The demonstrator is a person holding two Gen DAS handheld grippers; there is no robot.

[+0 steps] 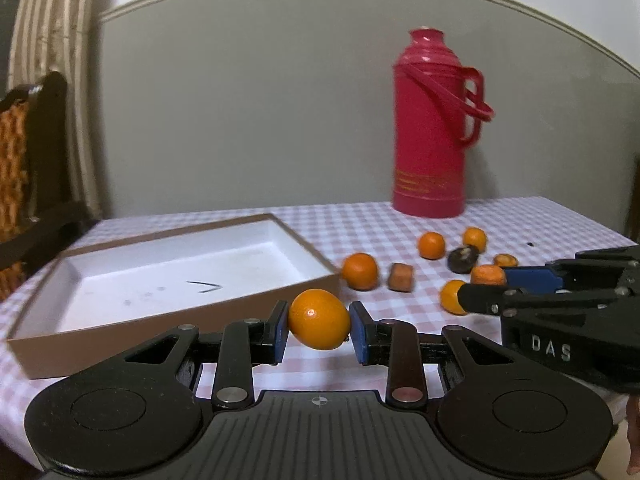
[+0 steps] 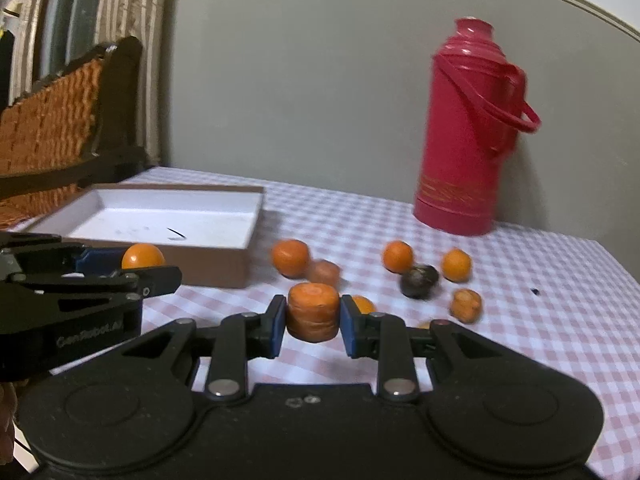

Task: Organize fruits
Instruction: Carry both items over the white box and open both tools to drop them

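Left claw (image 1: 319, 330) clamped on a small smooth orange (image 1: 319, 319), held clear of the table (image 1: 280, 216) just before the near wall of the box (image 1: 120, 344). Right claw (image 2: 313, 326) clamped on a stubby carrot chunk (image 2: 313, 311), ridged and flat-topped, held to the right of the box. Carrying step, judged from both loads lifted. Next likely needed: a forward reach over the box's brown wall, then a release onto its white floor. More oranges (image 1: 359, 271) scattered right of the box, before the red flask (image 1: 430, 128).
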